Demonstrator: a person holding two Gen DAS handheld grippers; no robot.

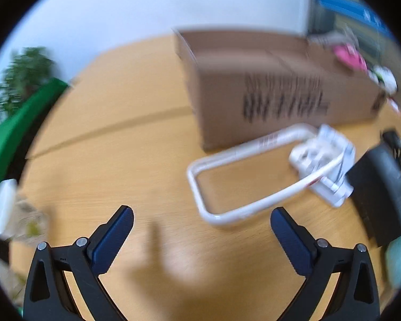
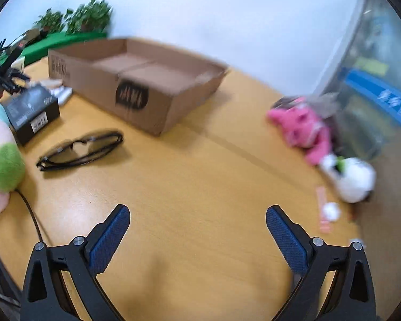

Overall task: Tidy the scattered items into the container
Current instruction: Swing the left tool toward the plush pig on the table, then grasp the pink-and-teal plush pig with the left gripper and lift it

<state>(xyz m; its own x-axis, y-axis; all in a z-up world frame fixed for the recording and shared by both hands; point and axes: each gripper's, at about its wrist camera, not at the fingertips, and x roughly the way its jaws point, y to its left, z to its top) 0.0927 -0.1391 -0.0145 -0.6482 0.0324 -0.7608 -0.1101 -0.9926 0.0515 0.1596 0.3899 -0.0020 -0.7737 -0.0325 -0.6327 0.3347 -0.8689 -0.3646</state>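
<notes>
An open cardboard box (image 1: pixel 275 88) (image 2: pixel 136 80) stands on the wooden table (image 1: pixel 115 133); its inside looks bare. In the left wrist view a white looped cable with its charger block (image 1: pixel 320 160) lies in front of the box, just beyond my open left gripper (image 1: pixel 201 227). A small black box (image 1: pixel 379 195) (image 2: pixel 32 109) lies to the right of the cable. My right gripper (image 2: pixel 197 227) is open over bare table. Black glasses (image 2: pixel 80 151) lie ahead to its left, a pink plush (image 2: pixel 302 125) and a white plush (image 2: pixel 353 176) to its right.
A pastel plush with a green end (image 2: pixel 2 163) lies at the left edge, with a thin dark cord (image 2: pixel 32 214) beside it. Small pink and white bits (image 2: pixel 327 214) lie near the white plush. Green board and plants (image 2: pixel 77 21) stand behind; a glass cabinet (image 2: pixel 374 80) stands on the right.
</notes>
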